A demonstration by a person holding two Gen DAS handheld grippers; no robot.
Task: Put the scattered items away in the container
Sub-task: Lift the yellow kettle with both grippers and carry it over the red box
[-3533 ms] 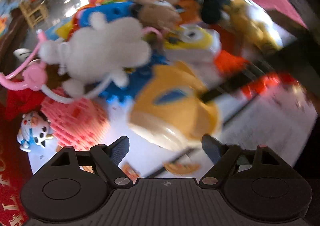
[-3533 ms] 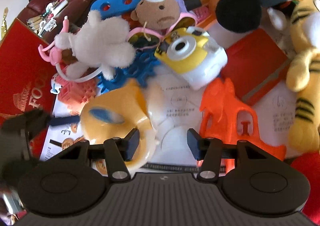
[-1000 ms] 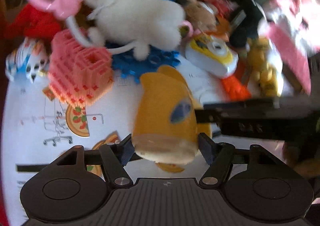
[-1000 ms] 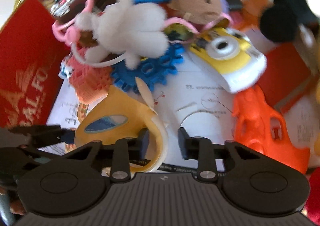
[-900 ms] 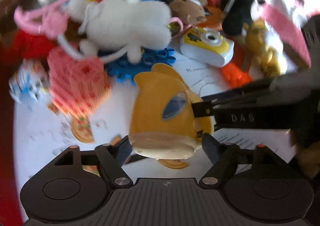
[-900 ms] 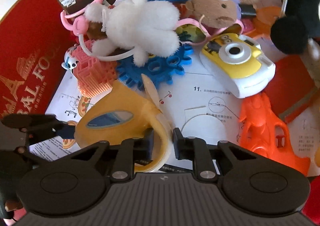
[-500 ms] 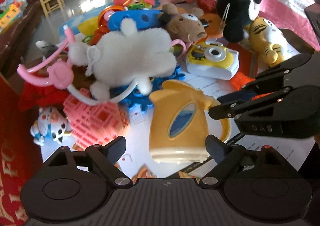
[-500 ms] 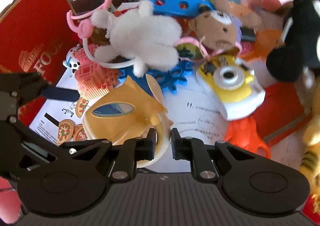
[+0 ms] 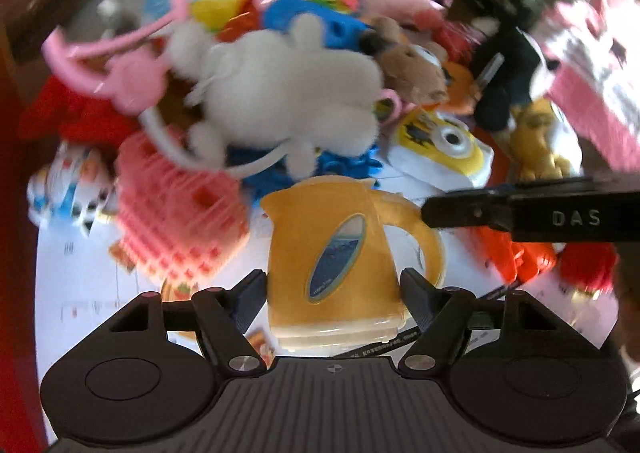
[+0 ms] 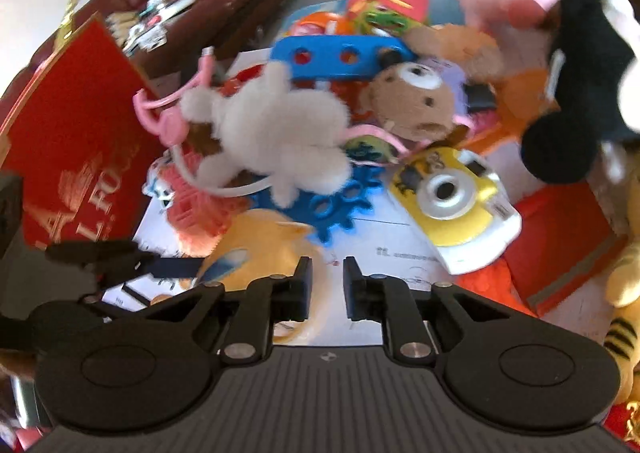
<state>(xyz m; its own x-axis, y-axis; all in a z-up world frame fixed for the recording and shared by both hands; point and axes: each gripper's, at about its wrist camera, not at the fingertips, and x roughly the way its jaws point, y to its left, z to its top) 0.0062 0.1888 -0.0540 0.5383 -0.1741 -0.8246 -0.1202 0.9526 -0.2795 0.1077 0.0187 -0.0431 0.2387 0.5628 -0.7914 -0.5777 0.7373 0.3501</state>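
Observation:
A yellow toy kettle (image 9: pixel 332 253) stands upright on the white instruction sheet (image 9: pixel 80 277), handle to the right. My left gripper (image 9: pixel 330 289) has closed in on its lower body, and both pads touch its sides. From the right, a finger of the right gripper (image 9: pixel 520 215) reaches the top of the handle. In the right wrist view the kettle (image 10: pixel 256 249) sits low and left of my right gripper (image 10: pixel 326 285). Its jaws are opening, a narrow gap apart, with the handle by the left finger and not pinched.
Behind the kettle lie a white plush (image 9: pixel 288 93), a pink brick block (image 9: pixel 180 213), a blue gear (image 10: pixel 344 205), a yellow camera toy (image 10: pixel 452 201) and an orange water gun (image 9: pixel 516 253). A red box (image 10: pixel 72 141) stands left; a pink basket (image 9: pixel 592 85) is far right.
The kettle went from tilted to upright. The left jaws widened, then closed on its body again. The right jaws, pinched on the handle half a second ago, have parted.

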